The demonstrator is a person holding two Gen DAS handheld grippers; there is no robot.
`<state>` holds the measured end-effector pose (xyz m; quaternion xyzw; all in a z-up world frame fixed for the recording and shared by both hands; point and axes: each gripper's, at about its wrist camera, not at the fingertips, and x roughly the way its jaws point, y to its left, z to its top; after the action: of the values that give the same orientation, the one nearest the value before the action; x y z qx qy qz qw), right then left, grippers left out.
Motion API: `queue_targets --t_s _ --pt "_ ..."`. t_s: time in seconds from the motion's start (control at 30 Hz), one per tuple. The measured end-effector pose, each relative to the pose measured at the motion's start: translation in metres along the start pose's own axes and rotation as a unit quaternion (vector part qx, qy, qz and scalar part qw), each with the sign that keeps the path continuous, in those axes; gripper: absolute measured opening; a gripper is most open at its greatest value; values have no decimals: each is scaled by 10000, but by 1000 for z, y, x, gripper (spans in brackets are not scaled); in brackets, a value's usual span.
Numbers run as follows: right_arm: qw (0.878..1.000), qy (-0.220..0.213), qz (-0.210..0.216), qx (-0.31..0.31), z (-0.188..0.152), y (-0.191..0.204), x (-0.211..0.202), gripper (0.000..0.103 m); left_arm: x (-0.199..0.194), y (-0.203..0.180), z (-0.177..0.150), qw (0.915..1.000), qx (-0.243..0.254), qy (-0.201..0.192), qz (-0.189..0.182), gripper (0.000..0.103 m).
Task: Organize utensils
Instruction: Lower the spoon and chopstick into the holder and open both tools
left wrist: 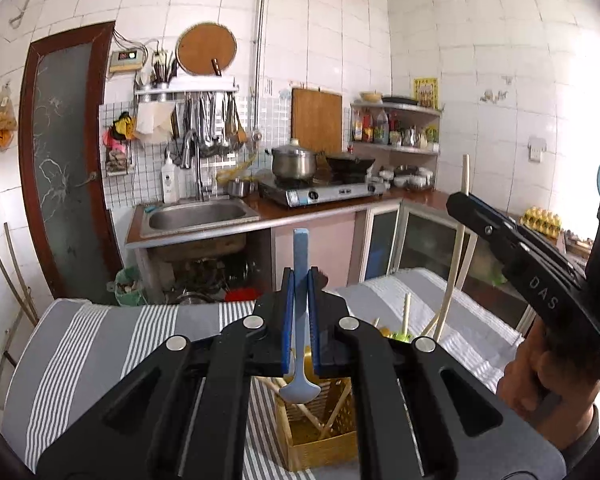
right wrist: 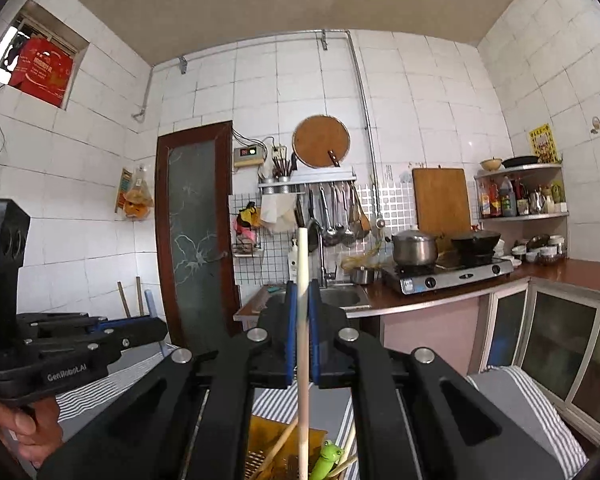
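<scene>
One blue spoon (left wrist: 300, 312) is standing upright, clamped in the left hand-held gripper (left wrist: 300, 280). One pale chopstick (right wrist: 303, 320) is being pinched by the right hand-held gripper (right wrist: 302, 296). Both are hanging over one yellow basket (left wrist: 320, 440) on the striped desk (left wrist: 100, 340).

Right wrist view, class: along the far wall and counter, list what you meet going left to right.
Glass-paned door → round wooden board → rectangular cutting board → steel pot → black wok → corner shelf of bottles.
</scene>
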<state>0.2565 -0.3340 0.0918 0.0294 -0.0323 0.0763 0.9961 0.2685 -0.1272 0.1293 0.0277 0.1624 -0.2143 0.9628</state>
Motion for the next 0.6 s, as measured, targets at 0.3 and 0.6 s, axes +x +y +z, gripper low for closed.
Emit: queue_targets --t_s 0.3,0.6 --pt "9988 487 -62 86 -19 -8 16 6 33 -4 -20 9977 -65 651 -152 5" --pt "9953 946 -161 155 -26 -17 26 7 57 7 -37 9955 -337 882 -5 6"
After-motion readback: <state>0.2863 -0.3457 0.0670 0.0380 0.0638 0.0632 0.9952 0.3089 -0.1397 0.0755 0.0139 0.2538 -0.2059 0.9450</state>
